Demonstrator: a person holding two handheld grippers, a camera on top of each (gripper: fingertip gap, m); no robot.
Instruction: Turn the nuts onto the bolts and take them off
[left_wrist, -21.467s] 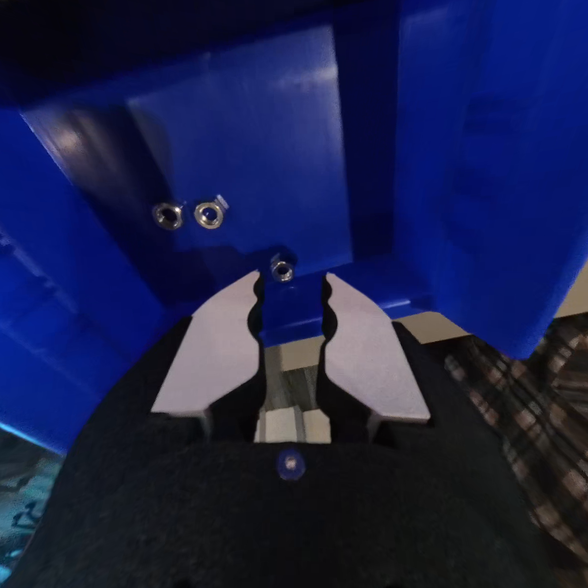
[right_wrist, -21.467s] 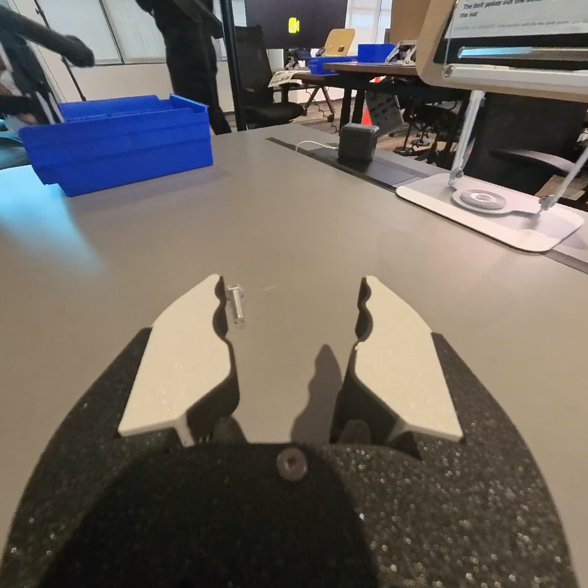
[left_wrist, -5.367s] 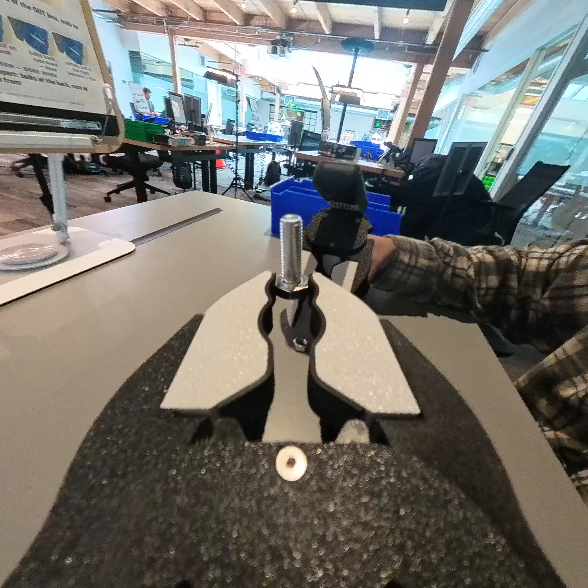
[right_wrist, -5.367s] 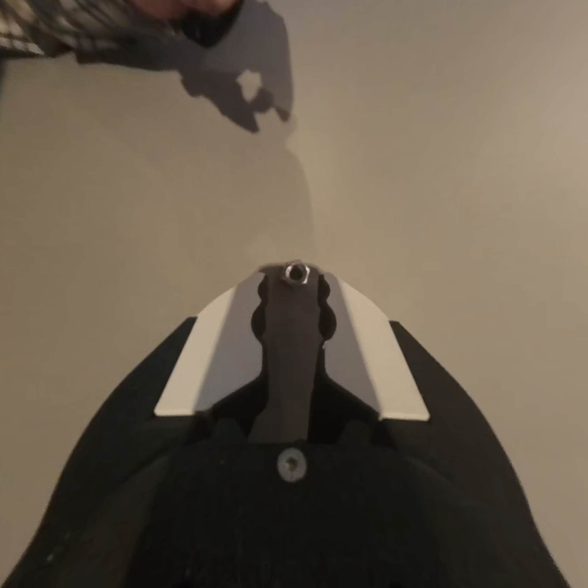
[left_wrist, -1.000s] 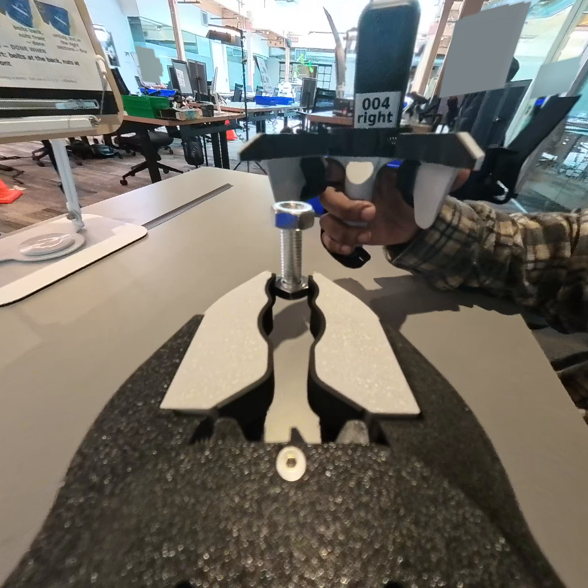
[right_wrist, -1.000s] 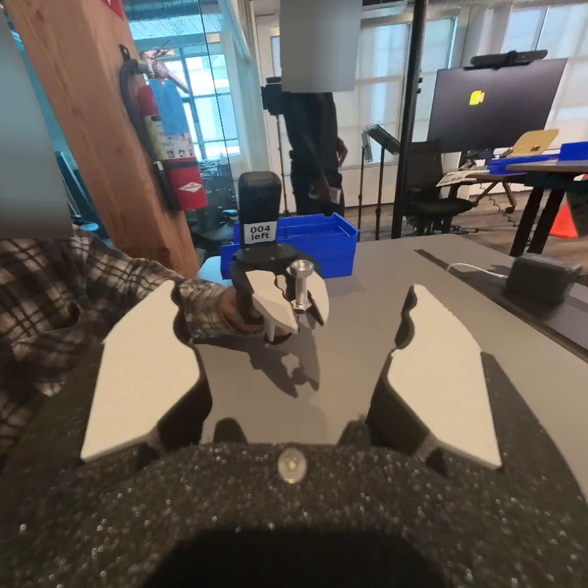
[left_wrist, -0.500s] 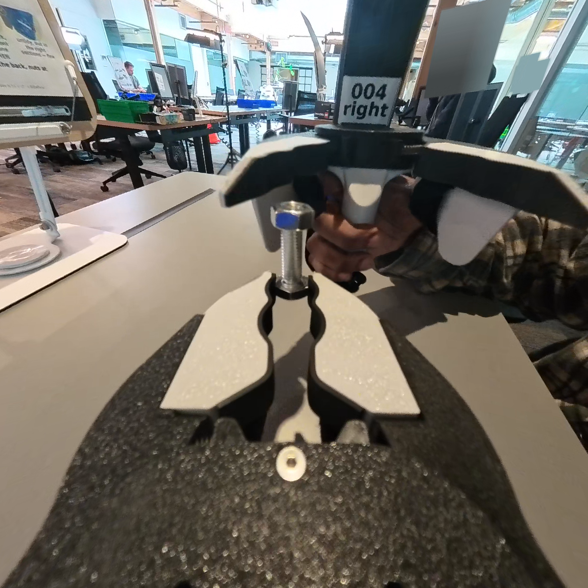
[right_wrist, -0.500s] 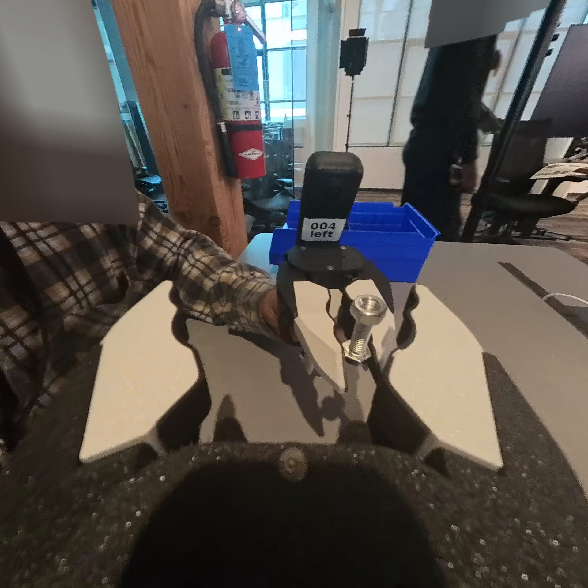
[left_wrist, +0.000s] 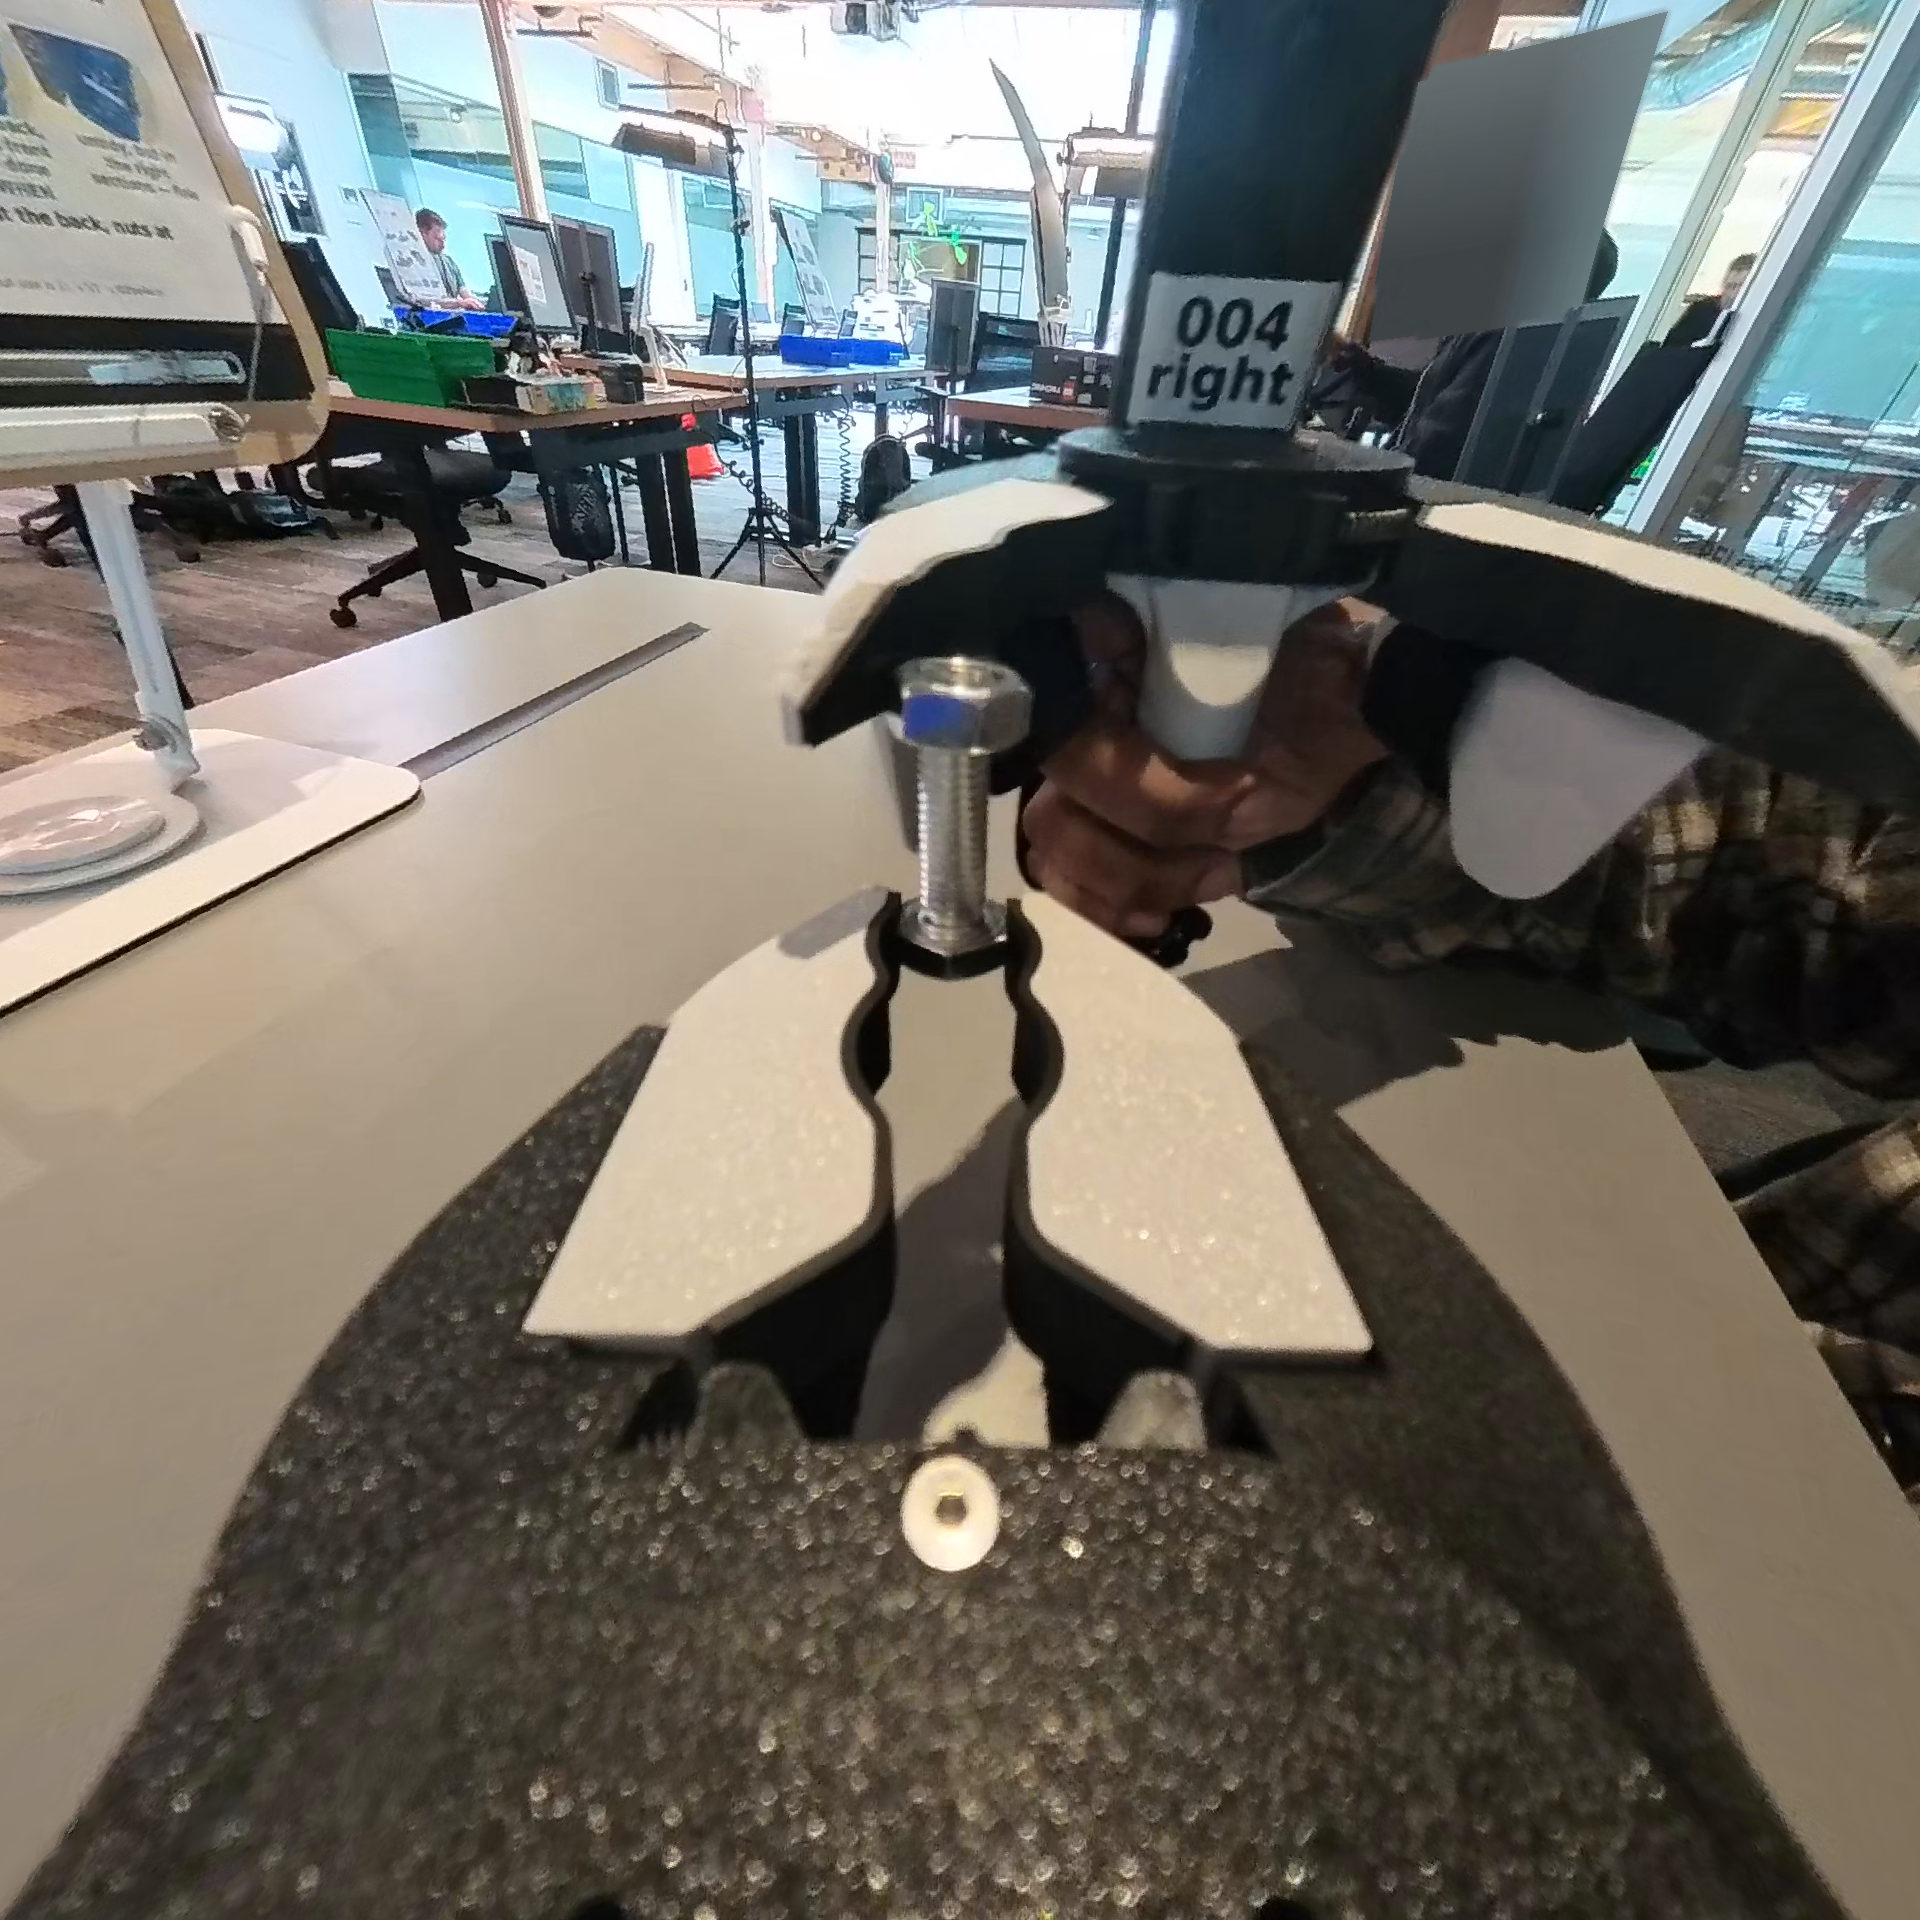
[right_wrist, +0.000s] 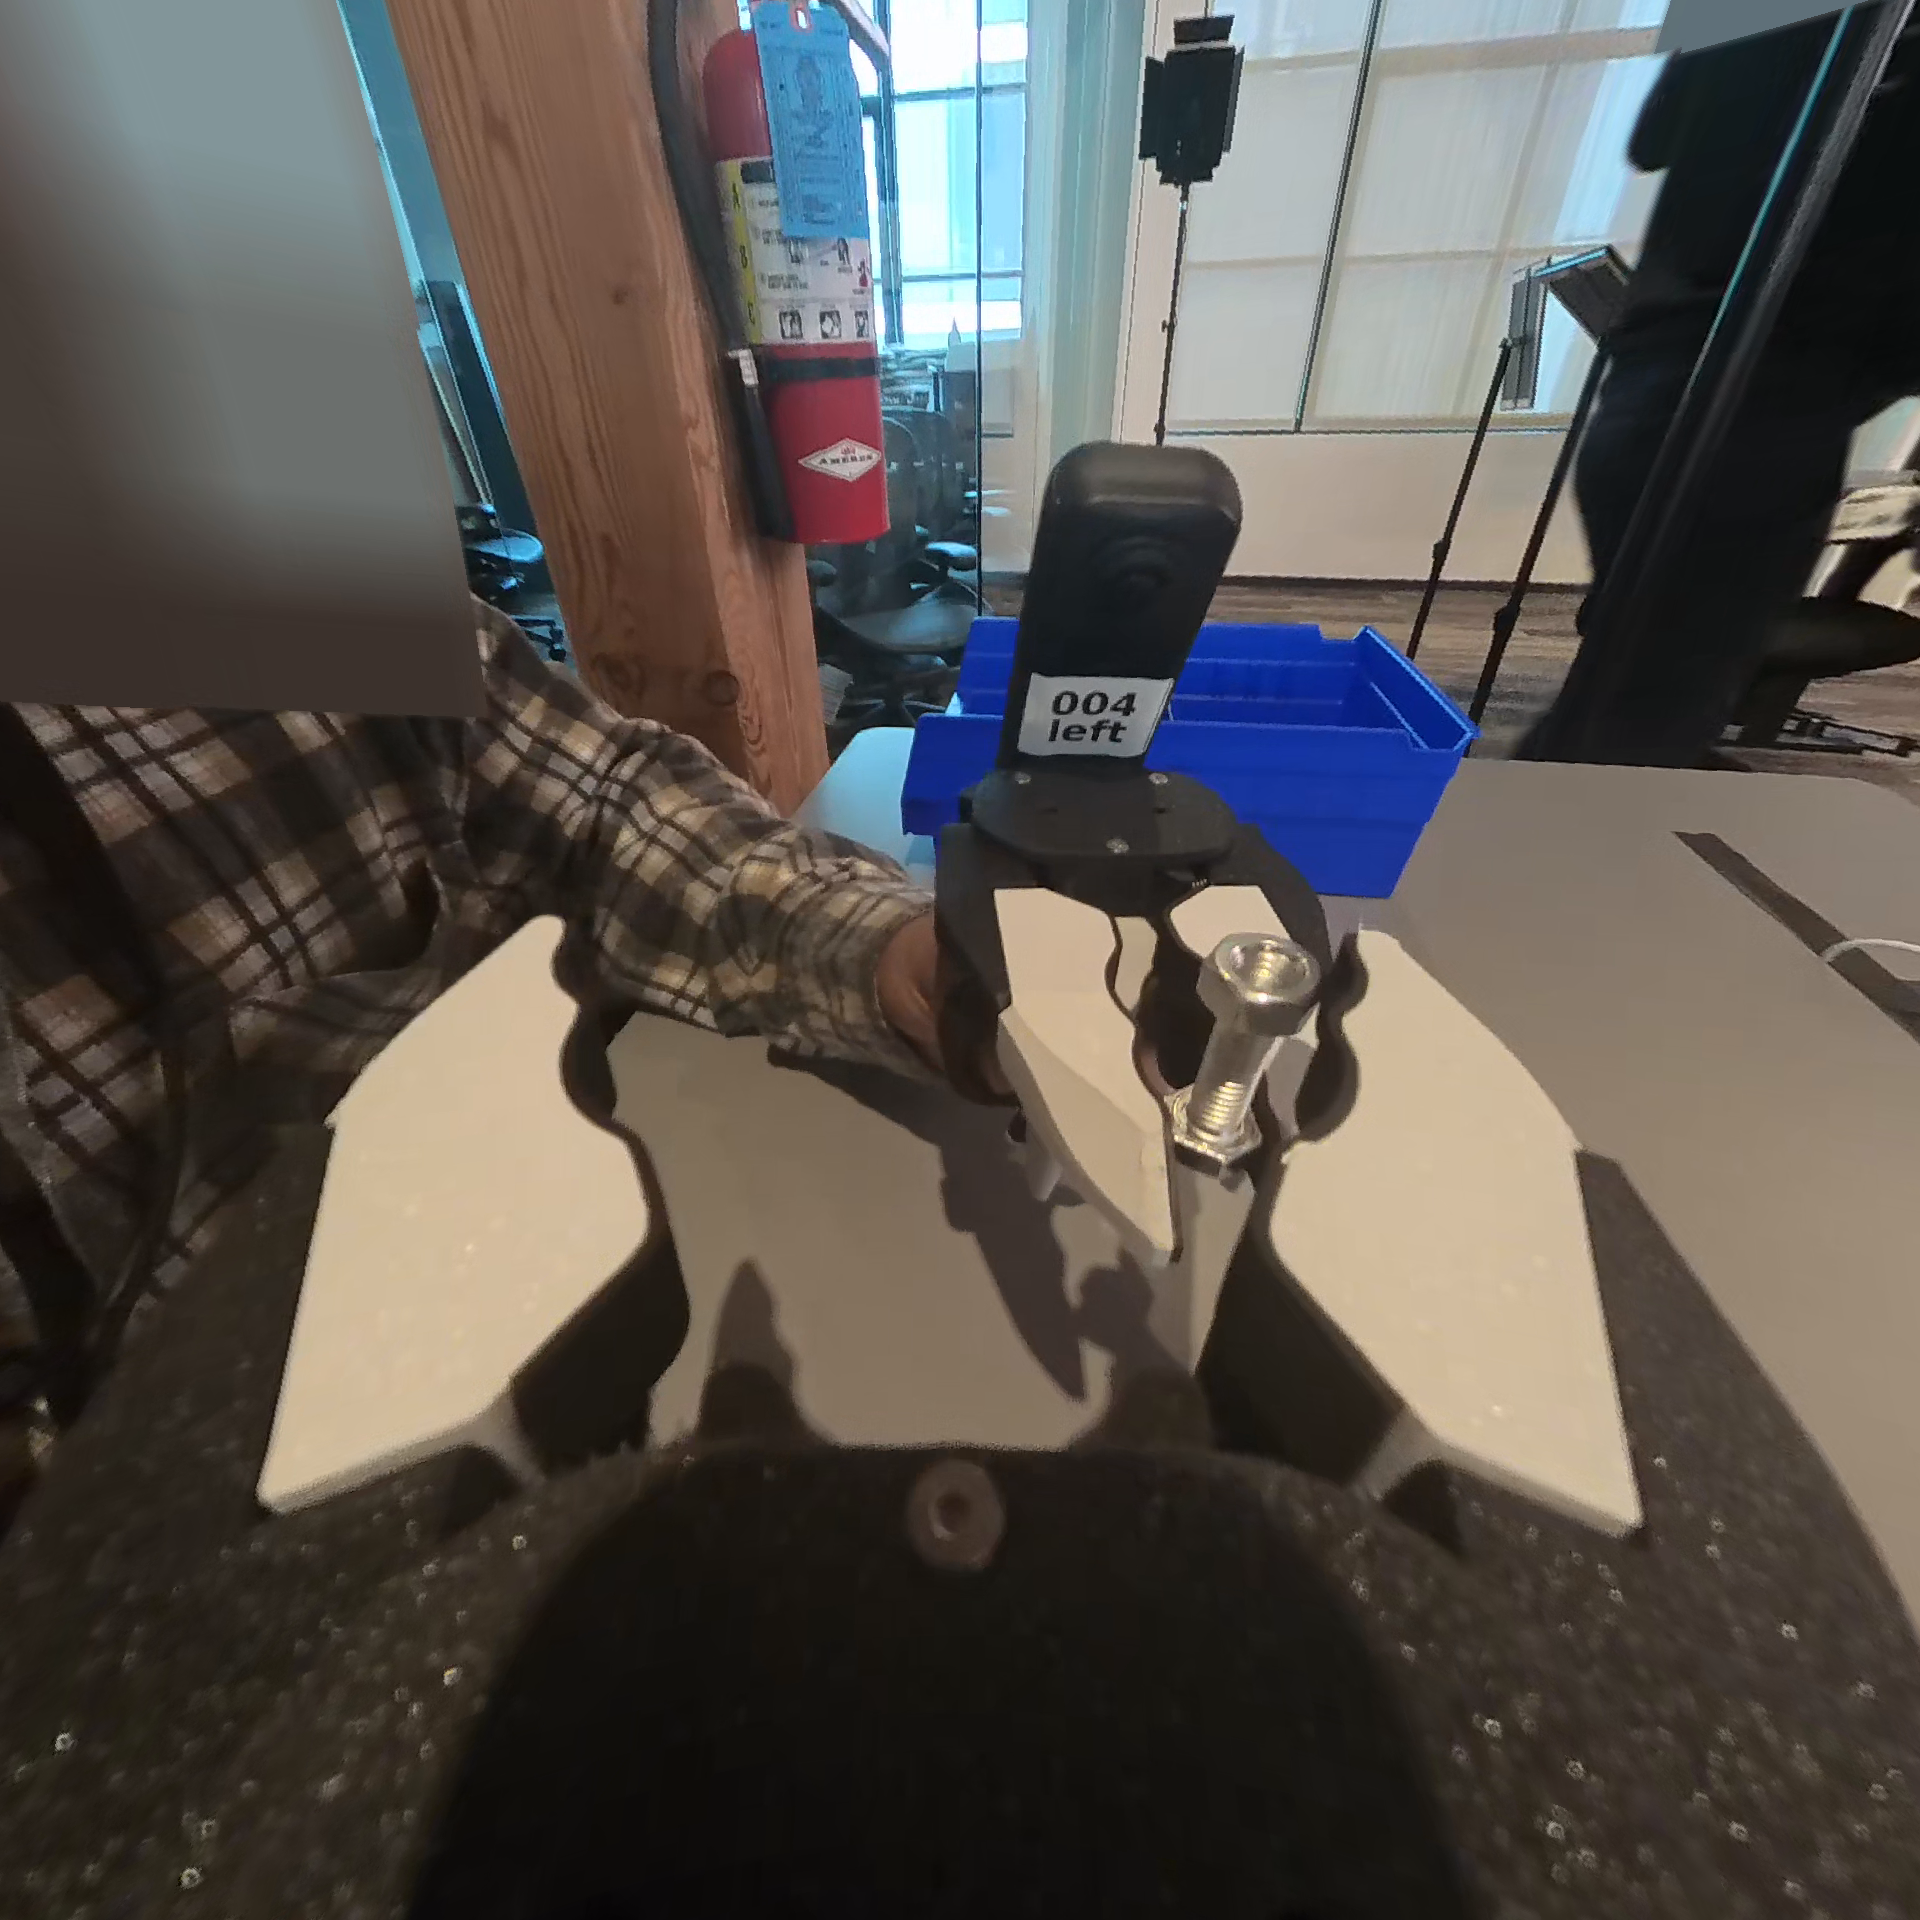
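Behind left gripper (right_wrist: 1205, 1174), blue bin (right_wrist: 1351, 790) stands.

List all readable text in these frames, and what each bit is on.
I won't quote any writing. These things carry it:
White label on the right gripper stem: legible.
White label on the left gripper stem: legible.
Sheet, top left of the left wrist view: partly legible.
Fire extinguisher labels and its blue tag: mostly too small.

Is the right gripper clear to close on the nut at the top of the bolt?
Probably yes. The right gripper is open and right beside the nut, nothing between; the left gripper clamps only the bolt head, below.
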